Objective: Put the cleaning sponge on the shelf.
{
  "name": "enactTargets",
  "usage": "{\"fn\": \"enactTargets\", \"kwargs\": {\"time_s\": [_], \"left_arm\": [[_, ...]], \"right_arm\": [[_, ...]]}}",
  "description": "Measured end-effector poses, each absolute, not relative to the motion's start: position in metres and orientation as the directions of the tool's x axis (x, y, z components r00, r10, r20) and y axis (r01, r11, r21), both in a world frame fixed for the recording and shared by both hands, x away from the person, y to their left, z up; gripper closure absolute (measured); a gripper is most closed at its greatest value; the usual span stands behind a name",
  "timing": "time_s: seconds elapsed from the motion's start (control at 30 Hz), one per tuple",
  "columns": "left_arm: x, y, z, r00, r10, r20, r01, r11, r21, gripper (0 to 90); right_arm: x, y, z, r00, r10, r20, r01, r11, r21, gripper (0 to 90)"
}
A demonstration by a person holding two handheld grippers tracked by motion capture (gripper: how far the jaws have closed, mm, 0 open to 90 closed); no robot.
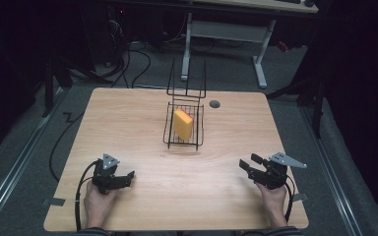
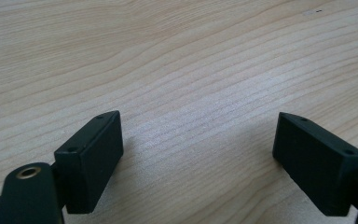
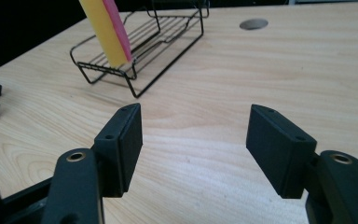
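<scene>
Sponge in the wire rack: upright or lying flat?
Upright. The sponge stands on edge, leaning slightly, inside the wire rack; the right gripper view shows it rising above the rack's rim.

A lab or test room. Ahead of the grippers, past the wooden table (image 1: pixel 128 123), stands a desk (image 1: pixel 256 6) on white metal legs, with cables (image 1: pixel 128 64) strewn over grey carpet (image 1: pixel 24 147). Dark curtains close both sides, and floor rails (image 1: pixel 10 182) flank the table.

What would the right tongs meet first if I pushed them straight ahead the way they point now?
Probably bare table. The right tongs, open, aim just right of the wire rack holding the yellow sponge. Depth is unclear, so the rack's near corner might be clipped.
</scene>
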State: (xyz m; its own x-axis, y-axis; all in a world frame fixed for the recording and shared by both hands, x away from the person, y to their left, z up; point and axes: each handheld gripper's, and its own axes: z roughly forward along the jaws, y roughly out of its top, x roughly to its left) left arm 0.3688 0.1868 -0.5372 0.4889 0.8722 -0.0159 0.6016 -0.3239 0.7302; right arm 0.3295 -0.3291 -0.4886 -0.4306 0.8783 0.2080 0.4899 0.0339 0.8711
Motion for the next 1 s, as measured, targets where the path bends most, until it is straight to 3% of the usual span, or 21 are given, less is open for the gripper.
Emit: {"fn": "enactTargets", "kwargs": {"time_s": [0.2, 0.43, 0.7, 1.0], "left_arm": [[0.369, 0.187, -0.537, 0.489, 0.872, -0.016, 0.602, -0.324, 0.73, 16.6], [0.369, 0.187, -0.537, 0.489, 0.872, -0.016, 0.602, -0.324, 0.73, 16.6], [0.369, 0.187, -0.537, 0.489, 0.872, -0.016, 0.602, -0.324, 0.73, 16.6], [0.369, 0.187, -0.537, 0.487, 0.873, -0.016, 0.601, -0.322, 0.731, 16.7]], "right_arm": [[0.334, -0.324, -0.508, -0.409, 0.896, 0.171, 0.535, 0.084, 0.84, 36.0], [0.345, -0.313, -0.522, -0.414, 0.91, 0.033, 0.569, 0.231, 0.79, 34.8], [0.354, -0.305, -0.53, -0.402, 0.915, -0.017, 0.629, 0.289, 0.722, 33.1], [0.354, -0.304, -0.531, -0.396, 0.918, -0.02, 0.629, 0.287, 0.722, 32.8]]}}
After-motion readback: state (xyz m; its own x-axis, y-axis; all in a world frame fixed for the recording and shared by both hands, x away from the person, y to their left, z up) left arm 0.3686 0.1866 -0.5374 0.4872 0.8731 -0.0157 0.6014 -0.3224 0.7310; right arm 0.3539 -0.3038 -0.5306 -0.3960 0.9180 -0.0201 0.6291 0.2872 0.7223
